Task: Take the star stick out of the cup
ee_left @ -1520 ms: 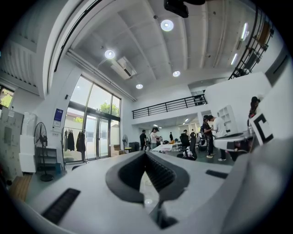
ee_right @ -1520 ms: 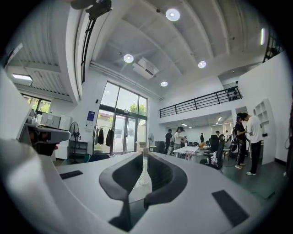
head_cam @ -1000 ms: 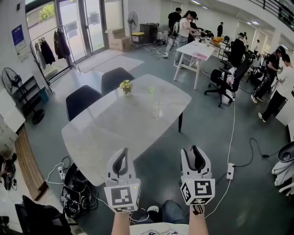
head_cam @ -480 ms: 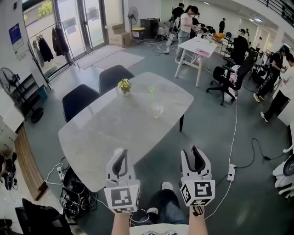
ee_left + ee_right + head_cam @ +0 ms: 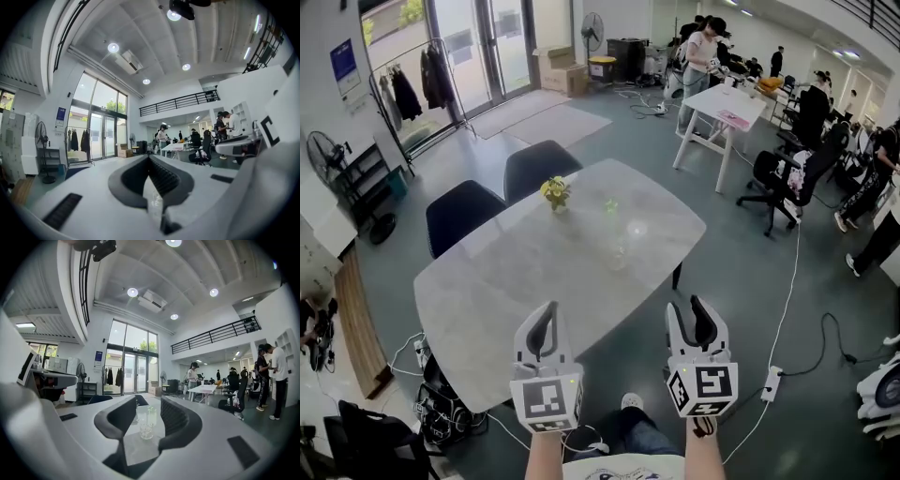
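A clear glass cup stands near the middle of the marble table. A thin stick with a green star top rises out of it. Both grippers hang short of the table's near edge, well away from the cup. My left gripper has its jaws together with nothing in them. My right gripper is open and empty. In the right gripper view the cup shows far off through the gap of the right gripper. The left gripper looks down the tabletop.
A small vase of yellow flowers stands at the table's far side. Two dark chairs sit behind it. Cables and a power strip lie on the floor to the right. People stand around a white desk far back.
The head view has shifted, so the table and cup sit slightly lower and closer in frame. Both grippers hold the same pose, left shut and right open.
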Action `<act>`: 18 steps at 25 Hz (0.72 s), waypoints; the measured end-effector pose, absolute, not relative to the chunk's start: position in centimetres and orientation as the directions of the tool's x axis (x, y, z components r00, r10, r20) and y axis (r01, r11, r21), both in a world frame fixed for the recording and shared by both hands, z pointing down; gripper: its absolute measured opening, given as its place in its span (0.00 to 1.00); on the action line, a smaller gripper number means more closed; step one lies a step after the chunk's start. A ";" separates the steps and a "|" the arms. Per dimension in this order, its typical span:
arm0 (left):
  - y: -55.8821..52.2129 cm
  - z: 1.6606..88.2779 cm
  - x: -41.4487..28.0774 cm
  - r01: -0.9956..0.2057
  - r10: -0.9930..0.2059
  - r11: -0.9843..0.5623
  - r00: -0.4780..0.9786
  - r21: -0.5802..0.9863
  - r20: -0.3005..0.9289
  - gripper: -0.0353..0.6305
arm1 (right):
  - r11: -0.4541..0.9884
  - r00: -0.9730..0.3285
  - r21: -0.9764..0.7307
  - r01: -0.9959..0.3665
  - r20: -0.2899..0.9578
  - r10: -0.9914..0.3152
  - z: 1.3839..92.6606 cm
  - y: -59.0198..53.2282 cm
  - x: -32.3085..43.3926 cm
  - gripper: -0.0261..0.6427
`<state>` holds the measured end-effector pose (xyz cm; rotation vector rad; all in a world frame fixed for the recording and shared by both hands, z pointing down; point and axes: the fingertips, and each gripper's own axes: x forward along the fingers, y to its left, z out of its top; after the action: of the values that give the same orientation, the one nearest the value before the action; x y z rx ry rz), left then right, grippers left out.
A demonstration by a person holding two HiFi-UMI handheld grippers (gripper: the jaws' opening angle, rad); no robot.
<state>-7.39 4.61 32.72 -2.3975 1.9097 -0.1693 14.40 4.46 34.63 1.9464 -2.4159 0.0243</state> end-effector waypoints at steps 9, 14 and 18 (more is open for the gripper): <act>-1.8 32.4 -4.8 -0.984 -0.992 -0.125 0.120 -0.126 0.043 0.05 | 0.285 -0.284 0.010 -0.959 0.030 -0.958 34.2 -4.0 18.0 0.28; -4.2 33.0 -3.9 -0.986 -0.993 -0.113 0.108 -0.121 0.047 0.05 | 0.316 -0.316 -0.001 -0.949 0.050 -0.947 35.2 -6.7 18.6 0.28; -6.0 33.8 -3.7 -0.988 -0.993 -0.100 0.092 -0.115 0.075 0.05 | 0.333 -0.332 -0.010 -0.943 0.070 -0.941 35.9 -8.8 18.7 0.28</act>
<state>-3.67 -5.97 33.81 -2.2956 2.0831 -0.2069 18.67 -8.78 35.92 1.7843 -2.5224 0.0752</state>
